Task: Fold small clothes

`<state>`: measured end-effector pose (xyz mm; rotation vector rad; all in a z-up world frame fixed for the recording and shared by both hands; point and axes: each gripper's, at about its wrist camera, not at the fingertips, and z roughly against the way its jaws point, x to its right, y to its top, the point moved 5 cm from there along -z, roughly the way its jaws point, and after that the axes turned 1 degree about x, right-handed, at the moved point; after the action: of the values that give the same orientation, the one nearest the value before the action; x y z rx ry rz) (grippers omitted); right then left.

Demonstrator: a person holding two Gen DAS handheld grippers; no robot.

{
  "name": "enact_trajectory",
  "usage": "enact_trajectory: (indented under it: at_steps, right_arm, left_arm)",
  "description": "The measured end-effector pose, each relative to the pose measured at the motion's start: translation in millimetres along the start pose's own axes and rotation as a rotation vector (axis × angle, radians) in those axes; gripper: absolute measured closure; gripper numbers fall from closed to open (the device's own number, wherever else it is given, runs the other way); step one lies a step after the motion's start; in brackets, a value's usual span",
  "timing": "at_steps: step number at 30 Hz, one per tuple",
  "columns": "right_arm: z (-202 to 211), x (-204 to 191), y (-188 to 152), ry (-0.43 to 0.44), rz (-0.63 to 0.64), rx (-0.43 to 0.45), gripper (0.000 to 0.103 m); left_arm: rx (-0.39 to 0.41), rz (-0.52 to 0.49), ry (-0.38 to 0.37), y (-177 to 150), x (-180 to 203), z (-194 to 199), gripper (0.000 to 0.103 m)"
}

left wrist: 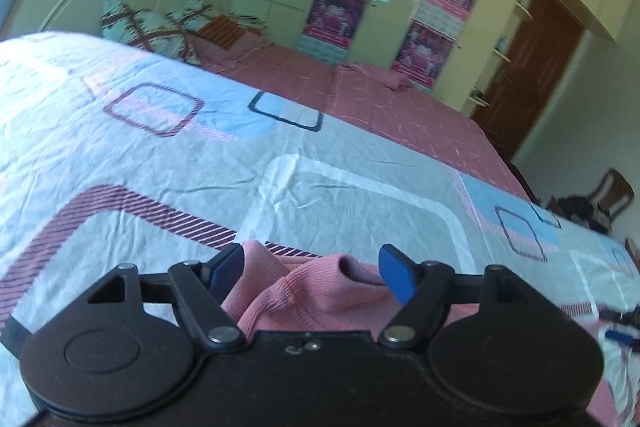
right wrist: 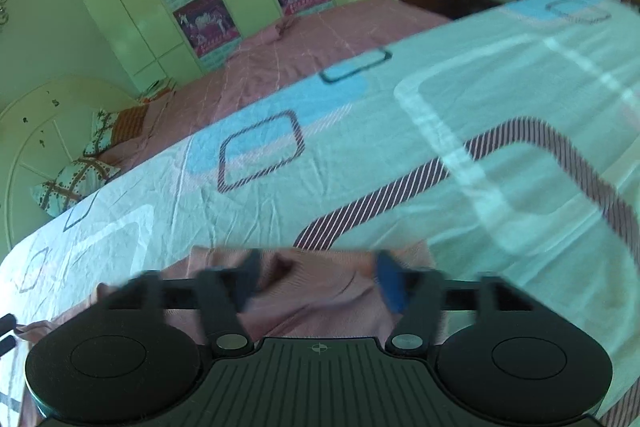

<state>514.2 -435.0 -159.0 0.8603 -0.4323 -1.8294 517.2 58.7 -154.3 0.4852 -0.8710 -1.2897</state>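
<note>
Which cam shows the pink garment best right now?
Left wrist. The pink garment is sharp there: ribbed knit, a stitched hem and bunched folds between the open jaws of the left gripper. In the right wrist view it is motion-blurred, a flatter pink patch partly hidden behind the open right gripper.

A pink ribbed garment [left wrist: 320, 291] is lying bunched on the patterned bedsheet [left wrist: 360, 187], near the bed's edge. In the left wrist view its fabric is rising in soft humps and folds with a stitched hem showing. In the right wrist view it [right wrist: 320, 291] is spreading wider and flatter, creased, though motion blur is hiding its finer details.
</note>
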Motion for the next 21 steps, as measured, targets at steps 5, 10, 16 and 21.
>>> enact_trajectory:
  at_steps: [5, 10, 16, 21]
  right_arm:
    - [-6, -4, 3, 0.041, 0.089, -0.020, 0.029]
    - [-20, -16, -3, 0.075, 0.212, -0.041, 0.029]
    - [-39, -22, -9, 0.125, 0.296, -0.108, 0.029]
    - [-45, -25, -17, 0.143, 0.334, -0.130, 0.048]
  left_arm:
    - [-0.041, -0.156, -0.009, -7, 11, -13, 0.031]
    - [-0.059, -0.266, -0.032, -9, 25, -31, 0.038]
    - [-0.102, -0.323, -0.049, -13, 25, -46, 0.072]
    - [-0.118, -0.348, -0.070, -18, 26, -49, 0.091]
